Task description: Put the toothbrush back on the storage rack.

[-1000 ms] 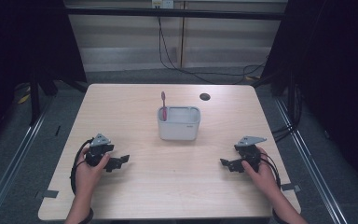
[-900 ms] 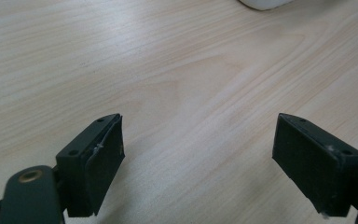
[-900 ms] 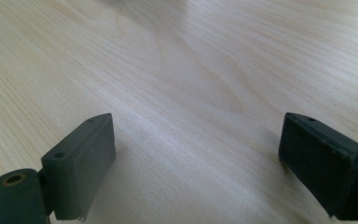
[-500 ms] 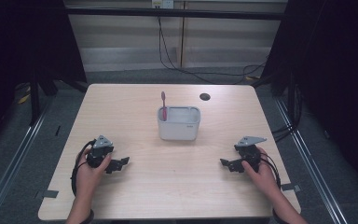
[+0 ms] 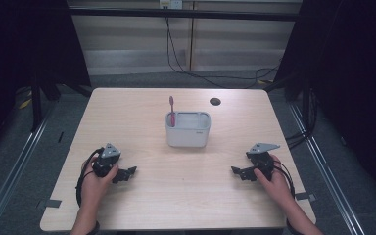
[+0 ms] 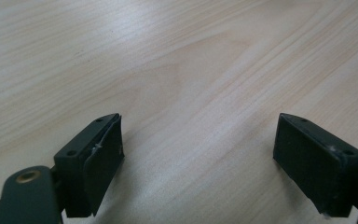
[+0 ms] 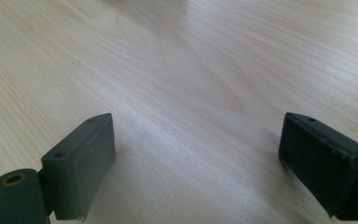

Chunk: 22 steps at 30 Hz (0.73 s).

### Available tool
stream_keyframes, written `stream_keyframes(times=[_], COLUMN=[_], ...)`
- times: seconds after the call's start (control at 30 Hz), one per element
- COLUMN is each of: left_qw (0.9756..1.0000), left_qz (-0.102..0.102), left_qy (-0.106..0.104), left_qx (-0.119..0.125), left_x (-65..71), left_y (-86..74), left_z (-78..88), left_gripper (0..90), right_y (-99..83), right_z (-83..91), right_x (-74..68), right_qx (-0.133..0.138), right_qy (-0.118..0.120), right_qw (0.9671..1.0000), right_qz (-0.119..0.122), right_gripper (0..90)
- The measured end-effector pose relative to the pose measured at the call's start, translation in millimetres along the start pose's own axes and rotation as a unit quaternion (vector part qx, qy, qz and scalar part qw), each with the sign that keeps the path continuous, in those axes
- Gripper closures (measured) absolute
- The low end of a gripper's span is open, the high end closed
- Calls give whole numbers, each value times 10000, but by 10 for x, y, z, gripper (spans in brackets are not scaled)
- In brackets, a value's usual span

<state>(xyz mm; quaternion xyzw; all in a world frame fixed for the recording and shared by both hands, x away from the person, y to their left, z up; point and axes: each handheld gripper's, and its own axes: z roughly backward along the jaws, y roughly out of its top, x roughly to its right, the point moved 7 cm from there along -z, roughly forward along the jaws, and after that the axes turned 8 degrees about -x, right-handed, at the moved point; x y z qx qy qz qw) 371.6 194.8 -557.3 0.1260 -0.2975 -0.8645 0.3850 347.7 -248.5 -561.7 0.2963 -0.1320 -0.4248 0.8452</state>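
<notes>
A white rectangular holder point(image 5: 188, 129) stands at the middle of the wooden table point(image 5: 186, 196), with a red toothbrush point(image 5: 172, 110) upright in its left end. My left gripper point(image 5: 127, 175) rests low on the table at the front left, jaws pointing right. It is open, with bare wood between the jaws point(image 6: 198, 154). My right gripper point(image 5: 238, 172) rests at the front right, jaws pointing left. It is open too, with nothing between its jaws point(image 7: 196, 158). Both grippers sit well in front of the holder.
A small dark round hole point(image 5: 215, 102) lies in the tabletop behind the holder to the right. Cables point(image 5: 191, 68) run along the floor beyond the far edge. Black curtains point(image 5: 352, 73) flank both sides.
</notes>
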Motion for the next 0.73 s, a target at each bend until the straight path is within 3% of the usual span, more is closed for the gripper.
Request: stream_keyframes(times=[0.73], left_qw=[10000], left_qz=[14], left_qy=[-21], left_qx=[32], left_x=[6], left_y=[4], left_z=[-17], left_gripper=[124], right_y=[0], right_z=[0], right_x=[-1], right_qx=[1], right_qy=[2], right_qw=[10000], right_qz=[0], right_gripper=[103])
